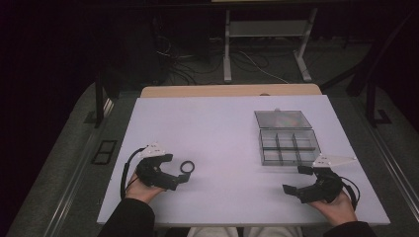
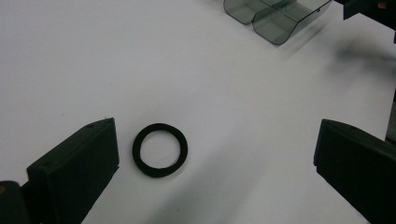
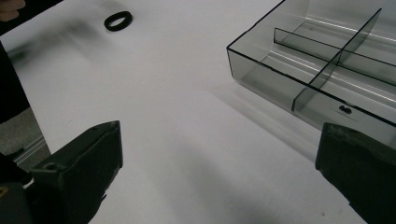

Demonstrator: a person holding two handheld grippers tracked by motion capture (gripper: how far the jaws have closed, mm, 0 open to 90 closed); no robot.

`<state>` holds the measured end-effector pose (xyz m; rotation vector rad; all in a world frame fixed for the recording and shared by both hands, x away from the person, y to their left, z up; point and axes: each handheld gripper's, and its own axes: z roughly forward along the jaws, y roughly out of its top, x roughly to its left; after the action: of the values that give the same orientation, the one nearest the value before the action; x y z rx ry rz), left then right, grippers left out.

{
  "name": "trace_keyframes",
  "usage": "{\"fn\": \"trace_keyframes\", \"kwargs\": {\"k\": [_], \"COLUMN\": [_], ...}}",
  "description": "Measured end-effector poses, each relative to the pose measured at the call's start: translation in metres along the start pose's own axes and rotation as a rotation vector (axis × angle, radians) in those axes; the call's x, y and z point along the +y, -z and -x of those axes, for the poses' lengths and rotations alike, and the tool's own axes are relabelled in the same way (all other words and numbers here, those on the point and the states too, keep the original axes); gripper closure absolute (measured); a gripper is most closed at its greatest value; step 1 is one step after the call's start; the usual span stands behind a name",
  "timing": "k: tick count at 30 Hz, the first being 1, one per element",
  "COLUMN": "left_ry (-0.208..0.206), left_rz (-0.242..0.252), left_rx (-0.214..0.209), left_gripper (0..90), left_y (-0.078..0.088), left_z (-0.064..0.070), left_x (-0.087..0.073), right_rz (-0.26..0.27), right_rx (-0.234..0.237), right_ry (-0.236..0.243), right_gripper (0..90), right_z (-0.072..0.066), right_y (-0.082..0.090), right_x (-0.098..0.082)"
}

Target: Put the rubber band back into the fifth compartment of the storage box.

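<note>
Black flat rubber ring point(image 1: 187, 167) lies on the white table point(image 1: 212, 128), just ahead of the left gripper point(image 1: 184, 177), with bare surface on every side of it. In the left gripper view the ring point(image 2: 160, 150) sits between the spread fingers point(image 2: 79, 163), near the left one, touching neither. Its face is plain and matte, with no writing. Well to the right stands a smoky clear plastic compartment box point(image 1: 288, 146), lid open behind it, dividers inside. The right gripper point(image 1: 296, 178) rests just before the box's near wall, its fingers point(image 3: 79, 163) released, wide apart, grasping nothing.
</note>
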<state>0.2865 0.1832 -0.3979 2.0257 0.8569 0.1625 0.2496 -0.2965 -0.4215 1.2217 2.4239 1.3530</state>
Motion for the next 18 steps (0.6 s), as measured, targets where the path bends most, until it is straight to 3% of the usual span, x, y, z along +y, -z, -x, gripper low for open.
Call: {"fn": "trace_keyframes", "kwargs": {"k": [18], "left_ry": [0.0], "left_rz": [-0.029], "left_rx": [0.003], "left_gripper": [0.0], "left_y": [-0.002], "left_z": [-0.016], "left_x": [0.015], "right_rz": [0.001], "right_rx": [-0.004], "right_ry": [0.001], "right_gripper": [0.4], "right_z": [0.001], "right_y": [0.001], "right_x": [-0.001]}}
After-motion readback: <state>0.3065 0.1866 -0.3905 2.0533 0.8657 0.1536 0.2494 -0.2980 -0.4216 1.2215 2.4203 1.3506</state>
